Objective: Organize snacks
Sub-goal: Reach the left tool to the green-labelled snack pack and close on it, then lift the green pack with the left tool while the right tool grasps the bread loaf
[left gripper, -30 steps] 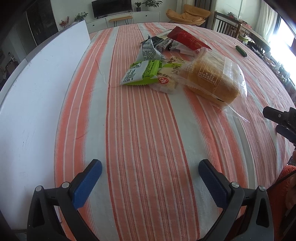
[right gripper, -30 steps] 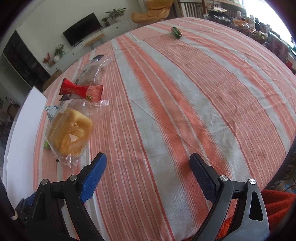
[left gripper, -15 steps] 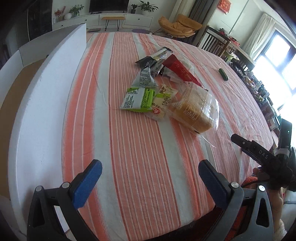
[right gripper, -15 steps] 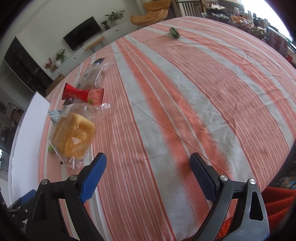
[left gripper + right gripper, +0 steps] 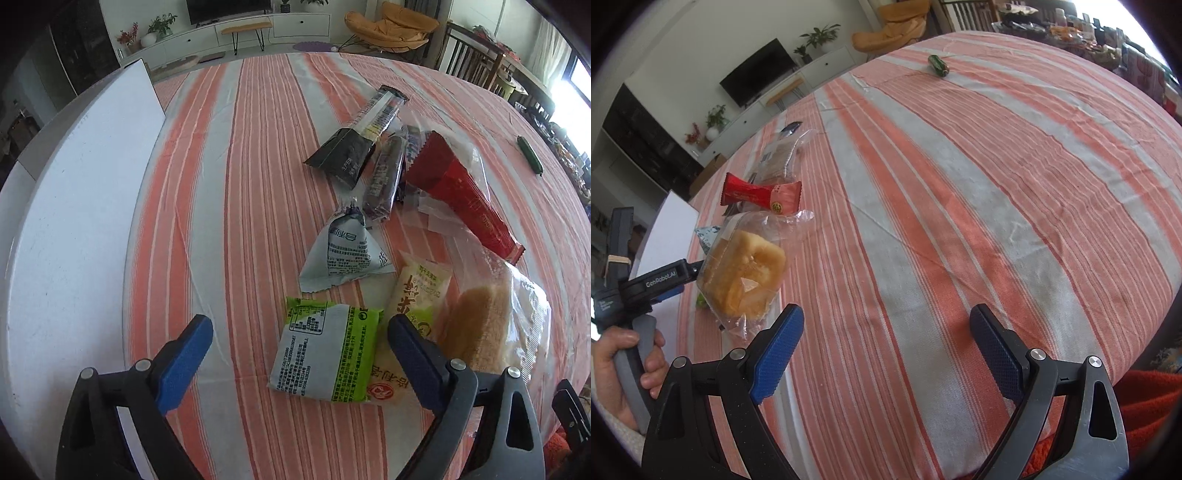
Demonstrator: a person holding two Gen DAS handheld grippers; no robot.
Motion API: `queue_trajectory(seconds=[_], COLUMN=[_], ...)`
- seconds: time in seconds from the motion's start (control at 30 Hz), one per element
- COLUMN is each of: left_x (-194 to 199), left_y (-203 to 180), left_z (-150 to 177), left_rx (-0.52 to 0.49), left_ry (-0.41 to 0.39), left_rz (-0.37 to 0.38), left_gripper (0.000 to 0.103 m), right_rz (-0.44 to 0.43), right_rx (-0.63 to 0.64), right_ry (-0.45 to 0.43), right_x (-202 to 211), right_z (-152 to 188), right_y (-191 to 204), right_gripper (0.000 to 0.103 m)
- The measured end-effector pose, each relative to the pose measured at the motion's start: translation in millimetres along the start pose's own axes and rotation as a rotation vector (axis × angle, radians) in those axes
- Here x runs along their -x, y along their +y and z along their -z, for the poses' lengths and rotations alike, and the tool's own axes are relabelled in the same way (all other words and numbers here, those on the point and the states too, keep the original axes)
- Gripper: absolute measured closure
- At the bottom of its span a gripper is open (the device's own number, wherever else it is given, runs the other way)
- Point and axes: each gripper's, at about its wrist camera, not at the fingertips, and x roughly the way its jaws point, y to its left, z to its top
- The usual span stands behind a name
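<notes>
The left gripper (image 5: 299,350) has advanced from bare striped cloth to the near edge of the snack pile; its jaws are closing from their widest spread, pads not yet pressing anything; the green-and-white packet (image 5: 325,356) lies flat between them, nearer the right finger. Judgement: this packet is the first pick, and the grasp step has begun. The right gripper (image 5: 886,350) stands wide and empty over bare cloth, largely unmoved, well apart from the snacks. Just beside the green packet, touching it, lies a yellow packet (image 5: 417,295); the bagged bread (image 5: 495,328) rests against that packet's right side. Beyond these sits a grey triangular pouch (image 5: 345,254); then a dark bar (image 5: 384,181), a black packet (image 5: 341,157) and a long red packet (image 5: 465,195), overlapping in 1 loose cluster. A white board (image 5: 81,192) borders the bench (image 5: 236,184) on the left; a small green object (image 5: 530,155) lies far right, well apart. No snack has yet been sorted; all remain on the cloth.
</notes>
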Motion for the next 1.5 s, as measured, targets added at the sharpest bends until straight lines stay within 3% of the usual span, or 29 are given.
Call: queue_trajectory(seconds=[0.1, 0.23, 0.37, 0.43, 0.47, 0.5, 0.7, 0.93, 1.03, 1.13, 1.27, 1.37, 1.43, 1.5], left_x=[0, -6, -12, -9, -6, -5, 27, 73, 97, 121, 144, 158, 167, 175], left_y=[16, 20, 4, 0, -1, -2, 2, 5, 6, 9, 17, 22, 26, 33], left_z=[8, 7, 11, 12, 13, 14, 48, 95, 108, 113, 116, 115, 117, 122], left_rx=[0.041, 0.042, -0.068, -0.089, -0.092, -0.095, -0.031, 0.028, 0.005, 0.003, 0.018, 0.026, 0.022, 0.009], left_ry=[0.023, 0.038, 0.011, 0.002, -0.005, -0.006, -0.049, -0.131, -0.181, -0.231, -0.288, -0.321, -0.343, -0.367], left_rz=[0.018, 0.026, -0.047, -0.016, -0.016, -0.028, 0.066, 0.175, 0.185, 0.199, 0.22, 0.23, 0.232, 0.214], left_gripper=[0.015, 0.019, 0.021, 0.034, 0.05, 0.054, 0.054, 0.054, 0.054, 0.054, 0.054, 0.054, 0.054, 0.054], right_rz=[-0.012, 0.04, 0.045, 0.017, 0.003, -0.008, -0.023, -0.198, -0.183, -0.23, -0.096, 0.112, 0.226, 0.215], right_rx=[-0.016, 0.018, 0.026, 0.006, -0.006, -0.015, -0.031, -0.184, -0.107, -0.082, -0.039, 0.083, 0.129, 0.117], right_ry=[-0.006, -0.003, 0.0, -0.005, -0.008, -0.011, -0.016, -0.032, 0.02, 0.083, 0.108, 0.154, 0.205, 0.206], right_x=[0, -4, -5, -4, -3, -2, -2, 4, 5, 3, -13, -57, -88, -96], right_z=[-1, 0, -1, -2, -2, -2, -4, -6, -8, -12, -30, -34, -28, -20], right_y=[-2, 6, 6, 1, -1, -3, -8, -34, -10, 35, 110, 159, 167, 158], right_gripper=[0.009, 0.009, 0.009, 0.009, 0.009, 0.009, 0.009, 0.009, 0.009, 0.009, 0.009, 0.01, 0.009, 0.01])
